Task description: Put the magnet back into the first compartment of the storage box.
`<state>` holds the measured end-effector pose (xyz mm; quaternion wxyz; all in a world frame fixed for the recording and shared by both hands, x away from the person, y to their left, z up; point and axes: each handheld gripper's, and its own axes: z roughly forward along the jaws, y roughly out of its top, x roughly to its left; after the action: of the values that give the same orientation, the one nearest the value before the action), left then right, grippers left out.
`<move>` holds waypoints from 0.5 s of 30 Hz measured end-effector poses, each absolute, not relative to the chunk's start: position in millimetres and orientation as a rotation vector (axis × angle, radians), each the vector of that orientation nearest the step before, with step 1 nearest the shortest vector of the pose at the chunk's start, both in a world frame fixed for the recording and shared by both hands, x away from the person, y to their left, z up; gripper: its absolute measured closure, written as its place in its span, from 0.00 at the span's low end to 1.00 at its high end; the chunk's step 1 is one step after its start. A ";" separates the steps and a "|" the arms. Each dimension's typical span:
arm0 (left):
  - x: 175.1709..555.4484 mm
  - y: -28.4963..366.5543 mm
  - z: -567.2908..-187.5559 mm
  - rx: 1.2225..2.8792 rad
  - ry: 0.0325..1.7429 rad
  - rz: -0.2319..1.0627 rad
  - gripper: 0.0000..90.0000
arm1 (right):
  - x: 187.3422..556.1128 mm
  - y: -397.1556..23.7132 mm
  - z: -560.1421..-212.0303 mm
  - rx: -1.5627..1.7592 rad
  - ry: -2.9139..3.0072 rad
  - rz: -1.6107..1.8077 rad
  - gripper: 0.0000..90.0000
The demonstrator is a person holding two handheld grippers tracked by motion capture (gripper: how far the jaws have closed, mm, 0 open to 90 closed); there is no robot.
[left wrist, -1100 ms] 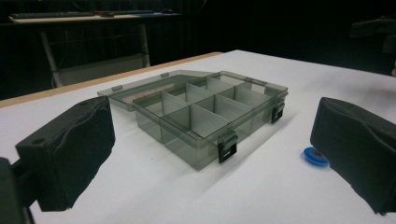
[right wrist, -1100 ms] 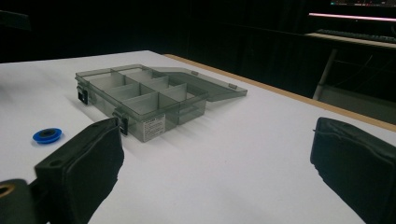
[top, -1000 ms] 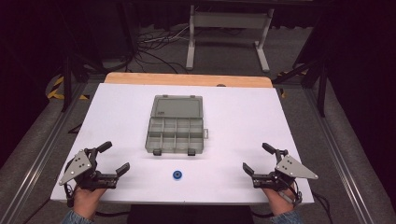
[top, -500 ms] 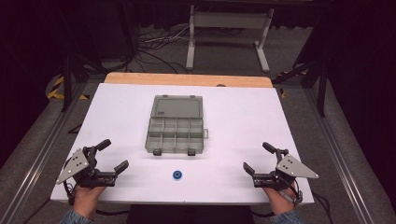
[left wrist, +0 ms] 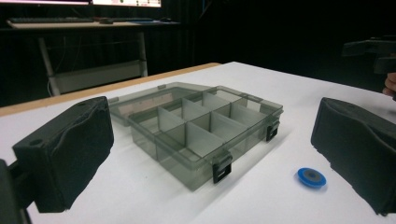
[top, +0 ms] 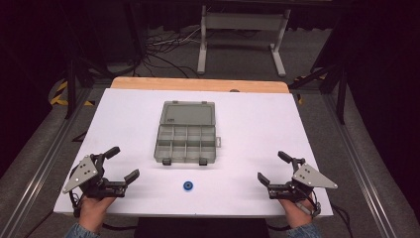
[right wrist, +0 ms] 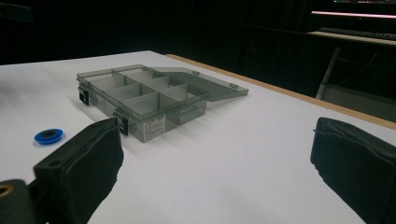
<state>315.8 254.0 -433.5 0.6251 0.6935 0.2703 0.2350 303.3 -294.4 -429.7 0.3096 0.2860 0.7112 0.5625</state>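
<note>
**High view: two grippers, one box, one blue disc**

Counted on the white table (top: 124,114): one grey compartment box (top: 186,144), lid folded back flat toward the far edge; one small blue disc (top: 188,186); two hand-held grippers. The box tray shows eight compartments, two rows of four, all empty as far as I can see. Two black latches hang on its near wall.

The disc lies flat on bare table just in front of the box, apart from it, roughly midway between the two grippers.

Left gripper (top: 117,165) sits at the near-left corner, jaws spread wide, holding nothing. Right gripper (top: 274,167) sits at the near-right corner, jaws likewise wide and empty. Both are well apart from the disc and box.

Nothing lies between either gripper and the disc. Beyond the table: a wooden far edge strip, a metal stand (top: 242,22), cables on the floor.
</note>
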 end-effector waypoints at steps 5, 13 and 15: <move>319.0 238.3 -425.6 1.594 0.586 0.511 0.00 | 303.7 -294.4 -429.2 0.757 1.878 1.491 0.03; 321.4 212.1 -413.7 1.596 0.529 0.476 0.00 | 303.4 -297.6 -428.7 0.756 1.874 1.503 0.03; 322.4 209.2 -412.7 1.594 0.524 0.468 0.00 | 303.4 -297.7 -428.9 0.762 1.876 1.504 0.03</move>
<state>322.4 209.2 -412.7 0.6441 0.7000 0.2299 0.2055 303.4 -297.7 -428.9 0.3046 0.2879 0.7083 0.5680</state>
